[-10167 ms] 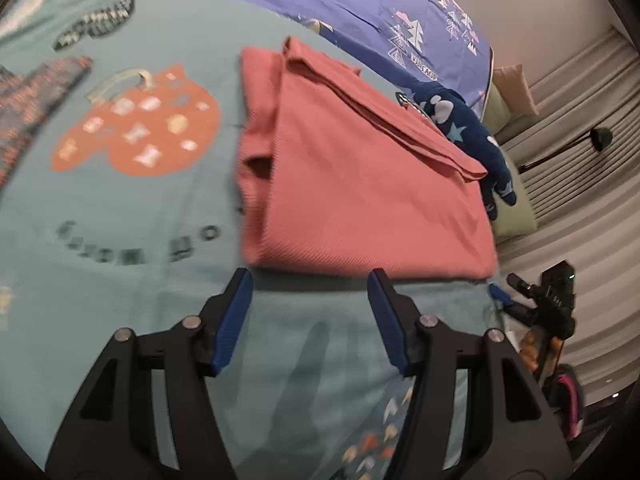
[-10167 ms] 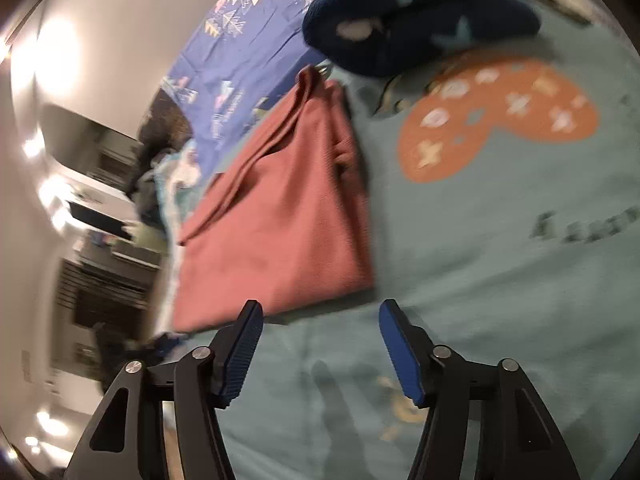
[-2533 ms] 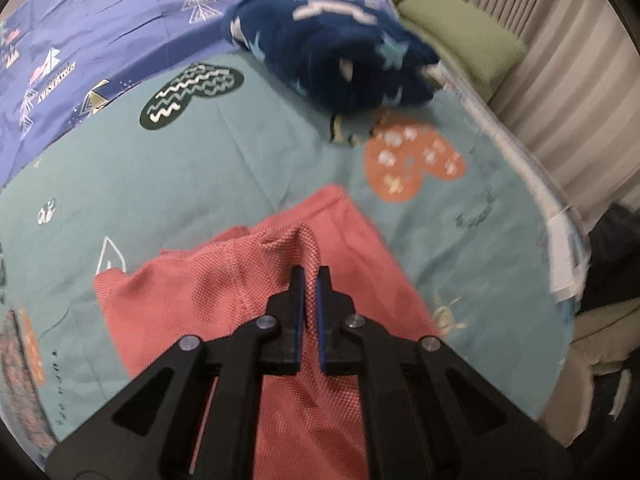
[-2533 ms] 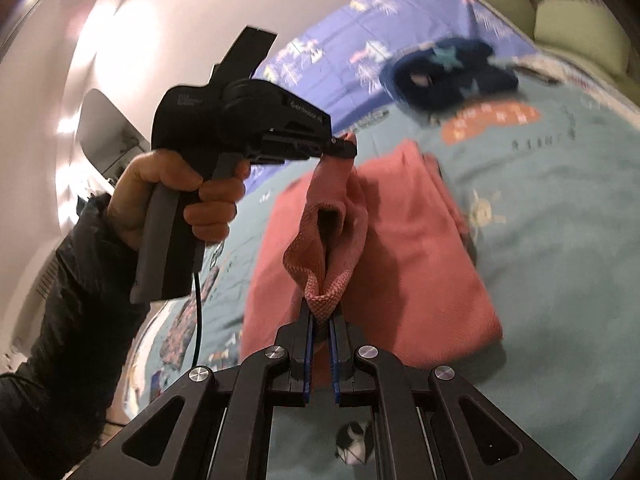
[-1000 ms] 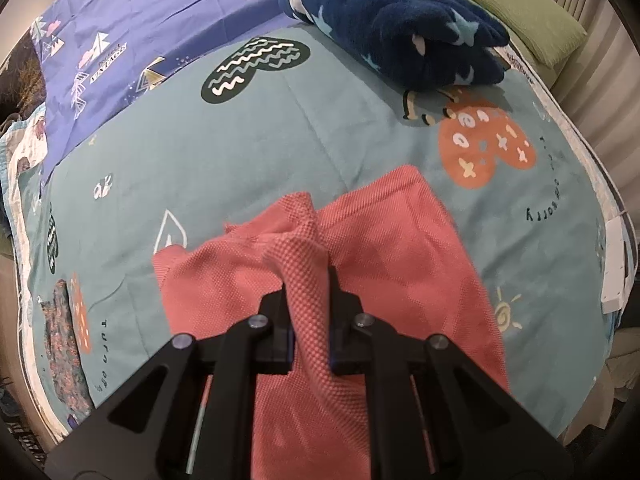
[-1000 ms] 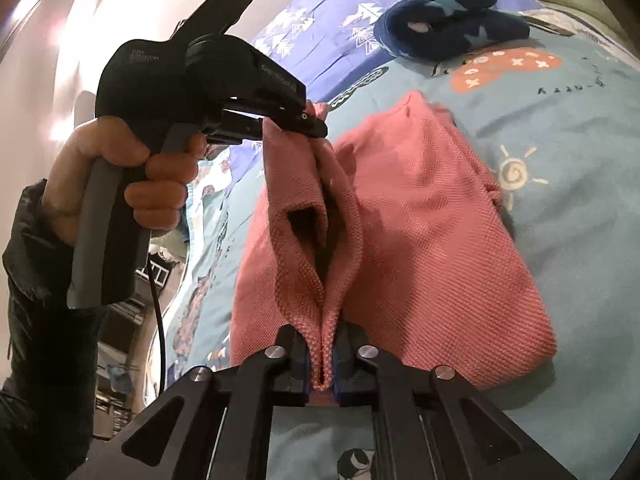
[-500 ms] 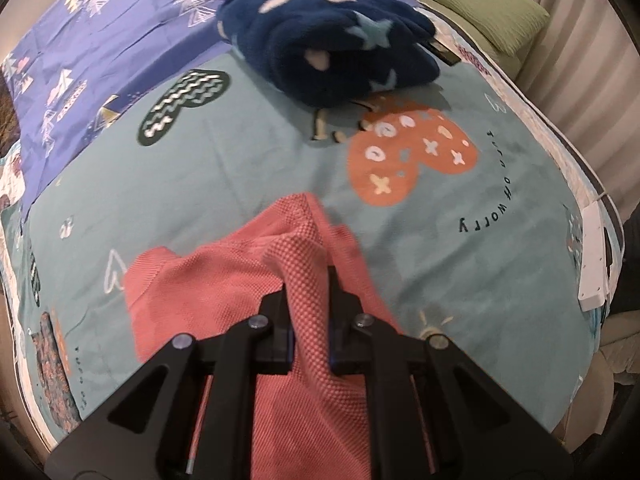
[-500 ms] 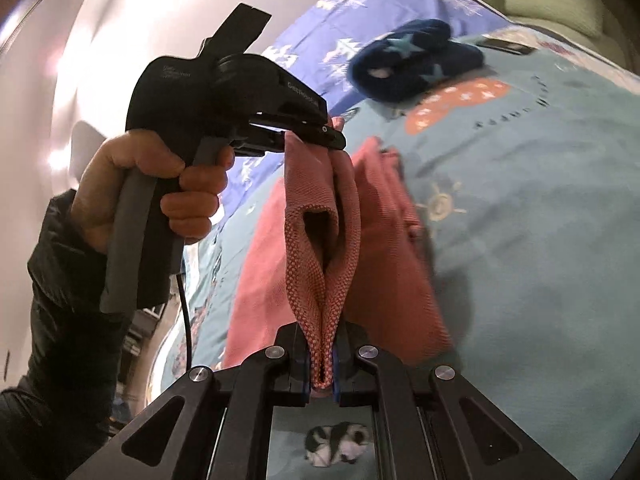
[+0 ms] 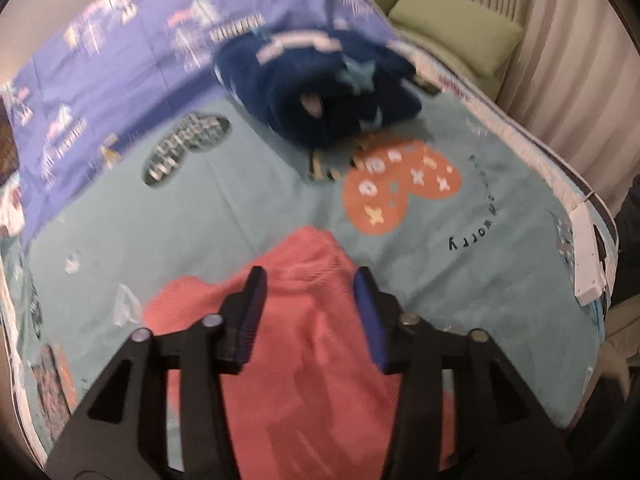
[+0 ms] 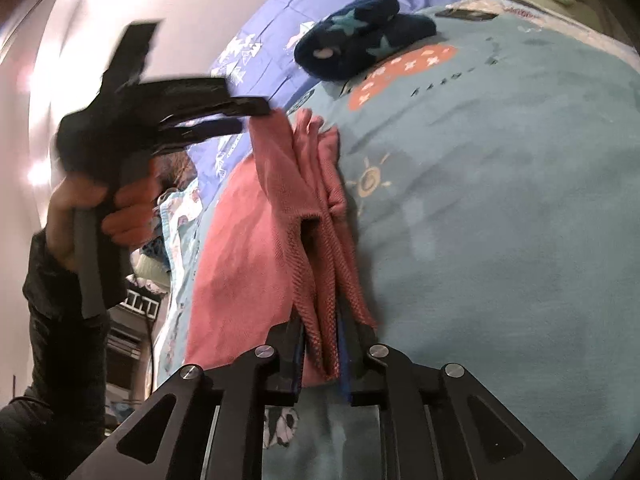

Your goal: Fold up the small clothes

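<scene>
Teal bedspread holds a red knit cloth, folded, long way toward the blue blanket. Left gripper has just been opening, wide, cloth loose between. Right gripper has just been opening, barely parted; the fold sits between its jaws.

This is a bedroom in a home. A bed fills both views, spread with a teal cover printed with hearts, a sun and small lettering, with a purple sheet patterned with trees towards the wall and a folded navy star blanket lying on it. Beside the bed stand pale pleated curtains and green cushions.
</scene>
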Tool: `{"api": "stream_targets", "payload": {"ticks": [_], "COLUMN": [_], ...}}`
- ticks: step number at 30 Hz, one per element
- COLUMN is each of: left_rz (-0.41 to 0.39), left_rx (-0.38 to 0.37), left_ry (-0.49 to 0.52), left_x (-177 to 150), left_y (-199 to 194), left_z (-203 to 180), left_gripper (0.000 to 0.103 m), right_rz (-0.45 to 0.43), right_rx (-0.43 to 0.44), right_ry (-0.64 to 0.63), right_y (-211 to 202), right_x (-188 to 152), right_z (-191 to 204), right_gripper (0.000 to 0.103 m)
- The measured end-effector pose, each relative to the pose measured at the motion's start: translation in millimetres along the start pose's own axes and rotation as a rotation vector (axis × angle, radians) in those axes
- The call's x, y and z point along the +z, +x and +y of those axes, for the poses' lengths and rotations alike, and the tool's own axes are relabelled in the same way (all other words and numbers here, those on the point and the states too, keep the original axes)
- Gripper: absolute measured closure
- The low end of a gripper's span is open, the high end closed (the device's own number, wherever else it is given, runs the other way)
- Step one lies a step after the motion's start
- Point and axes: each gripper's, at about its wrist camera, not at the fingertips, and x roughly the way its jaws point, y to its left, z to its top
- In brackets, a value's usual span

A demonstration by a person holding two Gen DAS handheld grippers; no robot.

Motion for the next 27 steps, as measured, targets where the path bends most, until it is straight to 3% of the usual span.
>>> {"api": "stream_targets", "payload": {"ticks": [4,10,14,15,16,18,19,22,24,27], "left_rz": [-0.048,-0.034,0.05,0.051,0.047,0.01,0.003,-0.02,-0.044,-0.082], "left_rx": [0.017,0.069,0.127,0.135,0.141,0.117,0.111,0.121,0.072,-0.024], "left_ry": [-0.009,-0.039,-0.12,-0.139,-0.161,-0.213,-0.226,-0.222,-0.247,-0.303], "left_x": [-20,-77,-116,-124,-131,-141,-141,-141,-138,-130], "left_y": [-26,-31,3,11,16,12,7,-4,-9,-10], "left_z": [25,58,83,89,95,104,107,110,115,124], "left_gripper": [0.052,0.052,0.051,0.045,0.04,0.039,0.039,0.039,0.039,0.039], "right_rz": [-0.047,-0.092,-0.026,0.007,0.032,0.072,0.085,0.077,0.037,0.011], "right_rx": [-0.059,-0.073,0.078,0.078,0.022,-0.133,-0.147,-0.103,-0.099,-0.079], "right_ry": [-0.022,-0.108,-0.189,-0.196,-0.191,-0.179,-0.17,-0.147,-0.201,-0.267], "right_y": [-18,-31,-11,1,12,31,34,21,10,10], "right_x": [7,25,32,35,37,40,40,47,57,79], "right_z": [2,22,40,40,35,19,14,14,27,47], "right_gripper": [0.087,0.087,0.087,0.087,0.087,0.093,0.098,0.092,0.091,0.081]}}
